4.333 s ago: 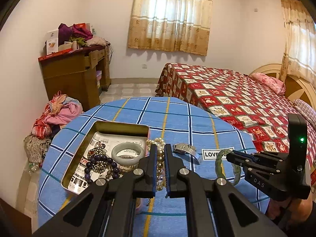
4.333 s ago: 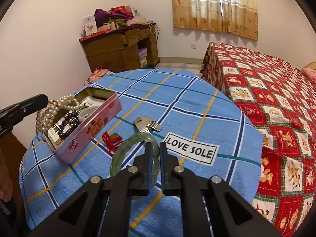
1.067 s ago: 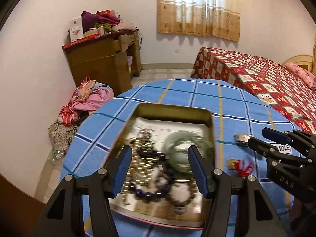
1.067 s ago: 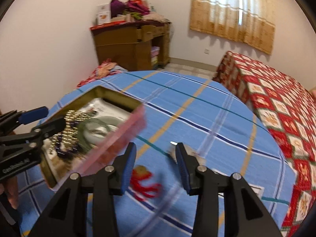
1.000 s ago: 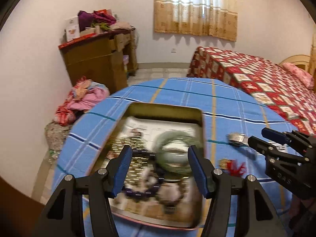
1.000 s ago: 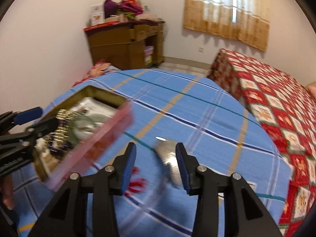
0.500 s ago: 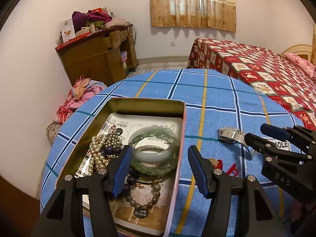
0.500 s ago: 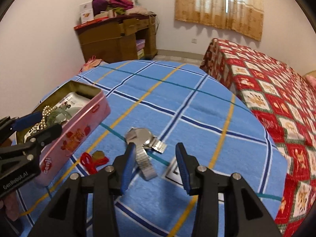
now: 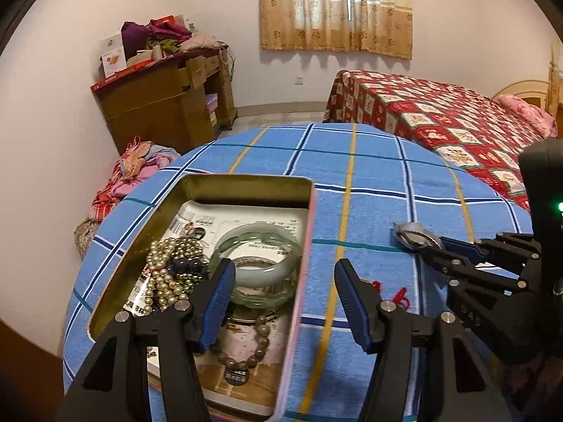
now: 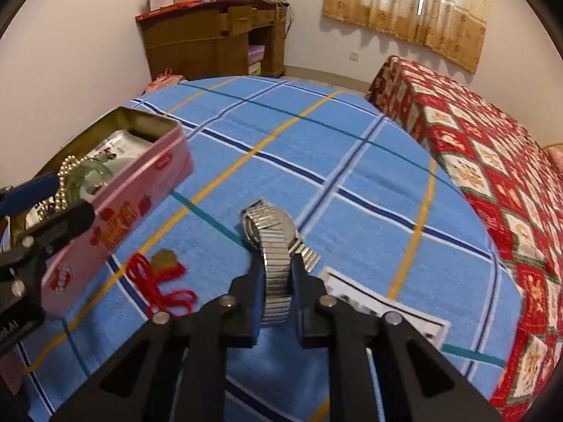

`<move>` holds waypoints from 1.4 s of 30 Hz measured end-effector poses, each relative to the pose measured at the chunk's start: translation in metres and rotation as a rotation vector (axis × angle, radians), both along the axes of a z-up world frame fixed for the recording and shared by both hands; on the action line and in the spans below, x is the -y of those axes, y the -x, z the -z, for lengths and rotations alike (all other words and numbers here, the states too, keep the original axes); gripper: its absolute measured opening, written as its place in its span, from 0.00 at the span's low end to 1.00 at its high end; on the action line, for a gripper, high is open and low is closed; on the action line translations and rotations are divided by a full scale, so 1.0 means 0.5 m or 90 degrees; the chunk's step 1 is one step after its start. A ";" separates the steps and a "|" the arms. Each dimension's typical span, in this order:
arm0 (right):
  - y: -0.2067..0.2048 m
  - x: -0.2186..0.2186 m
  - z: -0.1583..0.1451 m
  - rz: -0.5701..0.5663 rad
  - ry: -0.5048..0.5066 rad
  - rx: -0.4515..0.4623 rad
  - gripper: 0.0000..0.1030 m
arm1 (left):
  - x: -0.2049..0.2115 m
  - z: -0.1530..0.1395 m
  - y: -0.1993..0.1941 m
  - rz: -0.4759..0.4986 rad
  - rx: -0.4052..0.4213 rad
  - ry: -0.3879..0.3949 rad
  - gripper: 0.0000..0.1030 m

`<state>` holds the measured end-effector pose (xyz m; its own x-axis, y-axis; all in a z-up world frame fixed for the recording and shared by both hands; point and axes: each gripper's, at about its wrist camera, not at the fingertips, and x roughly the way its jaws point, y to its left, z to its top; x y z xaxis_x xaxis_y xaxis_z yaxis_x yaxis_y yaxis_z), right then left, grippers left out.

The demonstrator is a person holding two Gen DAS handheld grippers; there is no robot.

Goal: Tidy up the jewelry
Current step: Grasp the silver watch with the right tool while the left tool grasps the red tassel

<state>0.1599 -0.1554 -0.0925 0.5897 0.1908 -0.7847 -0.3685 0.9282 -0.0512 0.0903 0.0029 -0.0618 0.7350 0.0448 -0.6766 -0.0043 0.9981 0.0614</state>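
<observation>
A pink tin box (image 9: 242, 183) stands open on the blue checked tablecloth (image 9: 369, 183). Two green jade bangles (image 9: 258, 267), a pearl necklace (image 9: 165, 274) and a brown bead bracelet (image 9: 253, 350) lie inside it. My left gripper (image 9: 283, 302) is open and empty, above the tin's near right part. My right gripper (image 10: 276, 283) is shut on the band of a silver watch (image 10: 271, 232), and the watch (image 9: 417, 237) also shows at its tips in the left wrist view. A red string charm (image 10: 163, 274) lies on the cloth between the tin (image 10: 116, 207) and the watch.
A white label (image 10: 387, 311) lies on the cloth under my right gripper. A bed with a red patterned cover (image 10: 492, 147) stands to the right of the table. A wooden desk (image 9: 165, 105) and a clothes pile (image 9: 133, 172) are at the far left.
My right gripper has closed on the silver watch's band. My left gripper stays open over the tin and has shifted slightly right. Earlier, the pearls and the green bangle went into the tin.
</observation>
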 end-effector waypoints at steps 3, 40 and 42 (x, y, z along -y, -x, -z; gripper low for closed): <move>0.015 0.030 -0.008 0.024 -0.010 0.004 0.14 | 0.015 -0.001 0.006 0.015 0.003 0.006 0.58; 0.097 0.096 -0.009 0.032 -0.080 0.045 0.08 | 0.094 0.046 0.019 0.118 -0.064 0.060 0.05; 0.098 0.100 -0.013 0.030 -0.101 0.043 0.08 | 0.089 0.030 0.026 0.116 -0.048 0.054 0.05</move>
<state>0.1109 -0.2053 -0.0860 0.6512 0.2801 -0.7053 -0.3247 0.9429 0.0747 0.0772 -0.0416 -0.0769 0.6730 -0.1436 -0.7256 0.1783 0.9835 -0.0292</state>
